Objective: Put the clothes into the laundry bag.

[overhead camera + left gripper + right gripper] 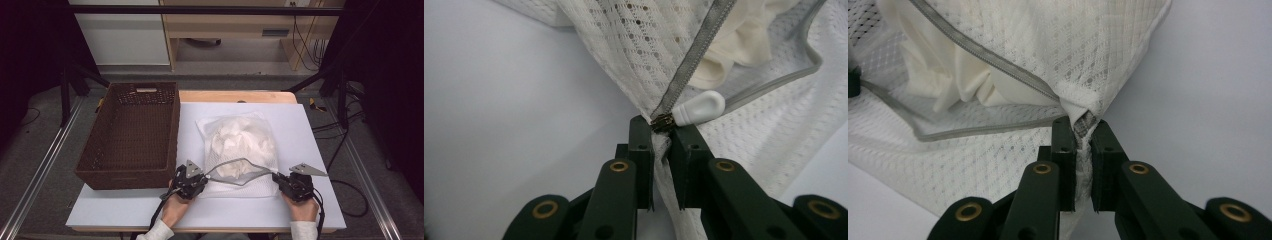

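Note:
A white mesh laundry bag (239,145) with a white garment inside lies on the white table (310,130). Its grey zipper (240,161) gapes open along the near edge. My left gripper (196,181) is shut on the bag's near left corner, just below the zipper slider with its white pull tab (700,107). My right gripper (286,181) is shut on the bag's near right corner, at the zipper's end (1083,122). The cream garment (968,75) shows through the opening. In the left gripper view the mesh (644,45) rises away from the jaws.
A dark brown woven basket (132,135) stands empty on the table's left side, next to the bag. The table's near edge runs just behind the person's hands. Black frame posts and cables stand beyond the table's right side.

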Action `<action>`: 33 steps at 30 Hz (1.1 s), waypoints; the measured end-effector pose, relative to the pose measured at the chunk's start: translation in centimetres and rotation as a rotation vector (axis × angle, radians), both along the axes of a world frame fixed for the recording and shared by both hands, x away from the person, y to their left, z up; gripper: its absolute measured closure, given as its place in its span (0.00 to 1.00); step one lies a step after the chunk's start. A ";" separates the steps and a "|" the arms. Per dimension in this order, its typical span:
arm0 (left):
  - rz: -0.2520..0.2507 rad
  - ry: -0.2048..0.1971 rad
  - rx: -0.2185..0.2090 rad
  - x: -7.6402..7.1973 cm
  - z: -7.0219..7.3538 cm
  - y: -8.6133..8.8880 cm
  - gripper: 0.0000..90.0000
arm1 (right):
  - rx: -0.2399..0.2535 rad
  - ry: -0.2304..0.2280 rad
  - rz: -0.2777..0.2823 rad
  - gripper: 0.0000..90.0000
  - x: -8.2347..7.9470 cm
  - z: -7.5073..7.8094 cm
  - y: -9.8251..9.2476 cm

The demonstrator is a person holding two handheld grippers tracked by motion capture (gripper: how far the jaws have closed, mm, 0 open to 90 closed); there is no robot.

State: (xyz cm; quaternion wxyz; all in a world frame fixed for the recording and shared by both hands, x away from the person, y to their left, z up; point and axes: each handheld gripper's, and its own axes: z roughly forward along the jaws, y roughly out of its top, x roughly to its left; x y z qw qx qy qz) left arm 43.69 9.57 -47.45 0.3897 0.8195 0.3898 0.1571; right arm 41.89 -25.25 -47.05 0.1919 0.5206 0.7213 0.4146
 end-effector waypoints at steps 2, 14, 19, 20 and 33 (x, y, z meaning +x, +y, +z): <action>0.000 -0.004 -0.004 -0.6 0.3 0.7 0.89 | 0.005 -0.004 0.015 0.93 -0.7 0.1 -0.1; -0.025 -0.009 -0.012 -2.6 -1.2 2.2 0.88 | -0.040 0.017 0.001 0.62 -3.4 -1.8 -0.1; -0.026 -0.003 -0.016 -2.6 -1.2 2.2 0.87 | -0.044 -0.166 0.009 0.48 -4.8 1.2 1.2; -0.024 0.000 -0.020 -2.6 -1.1 2.2 0.87 | -0.036 -0.191 0.040 0.53 -5.1 1.9 1.8; -0.019 -0.013 -0.012 -2.6 -1.2 2.0 0.87 | -0.051 -0.034 0.294 0.94 -1.1 -0.1 12.0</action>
